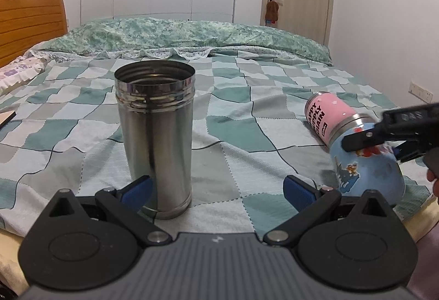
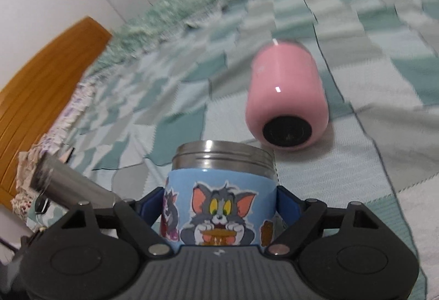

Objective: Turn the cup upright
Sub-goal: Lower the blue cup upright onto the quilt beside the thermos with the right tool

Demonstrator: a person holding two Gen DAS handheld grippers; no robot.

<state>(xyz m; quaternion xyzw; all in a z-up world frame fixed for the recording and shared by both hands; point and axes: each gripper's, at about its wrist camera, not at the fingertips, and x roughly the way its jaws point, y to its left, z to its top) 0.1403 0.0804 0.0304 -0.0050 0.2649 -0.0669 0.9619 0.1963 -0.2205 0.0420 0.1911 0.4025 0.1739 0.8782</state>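
With our right gripper [image 2: 221, 206] clenched on the blue cartoon-printed steel cup [image 2: 219, 206], we swing its rim, seemingly tilted toward 11 o'clock, smoothly to 12 while our left gripper [image 1: 219, 190] rests released.

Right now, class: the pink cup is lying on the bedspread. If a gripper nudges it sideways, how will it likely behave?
The pink cup lies on its rounded side, so it will probably roll. Its glossy surface looks slippery to grip. The soft bedspread may slow it.

blue cartoon cup [image 2: 219, 206] – pink cup [image 2: 288, 97] – silver cup [image 1: 156, 135] – teal-checked bedspread [image 1: 247, 135]
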